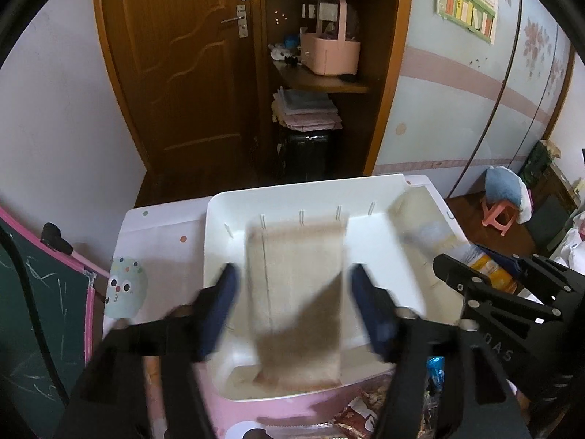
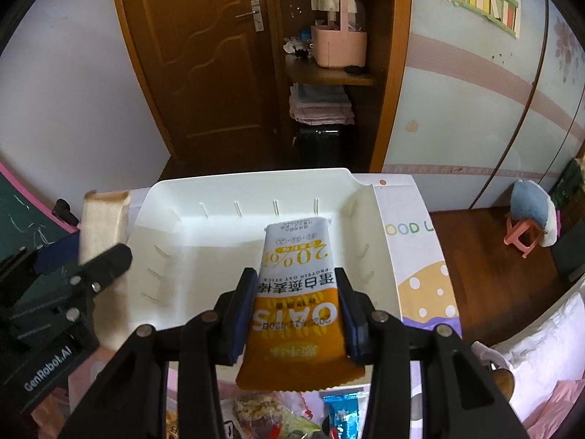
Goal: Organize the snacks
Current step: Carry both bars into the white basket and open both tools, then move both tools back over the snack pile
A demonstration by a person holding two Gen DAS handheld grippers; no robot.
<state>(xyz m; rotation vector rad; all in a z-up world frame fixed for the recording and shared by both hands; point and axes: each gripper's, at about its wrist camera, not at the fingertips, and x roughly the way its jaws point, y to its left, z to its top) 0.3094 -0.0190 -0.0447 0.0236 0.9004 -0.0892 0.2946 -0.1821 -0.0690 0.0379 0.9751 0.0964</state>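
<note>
- Soft, dim indoor light; the brown wooden door (image 1: 182, 73) and the shelf alcove beside it sit in deep shadow.
- In the left wrist view, motion blur smears the tan rectangular snack packet (image 1: 296, 292) and the black left gripper (image 1: 294, 307).
- The right wrist view is sharp: print on the orange-and-white oat bar wrapper (image 2: 296, 303) reads clearly.
- Fisheye distortion bends walls; black vignette fills the corners.
- The white plastic tray (image 2: 204, 256) glares mildly.

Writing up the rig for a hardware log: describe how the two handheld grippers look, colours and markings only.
Both are matte black plastic linkages joined by round silver pins. The left gripper and the right gripper each end in two fingers faced with dark blue pads. White lettering reads "GenRobot.AI" on the left gripper's body, seen from the right camera; faint letters "DAS" show on the right gripper's body, seen from the left camera. No cables or sleeves are visible.
</note>
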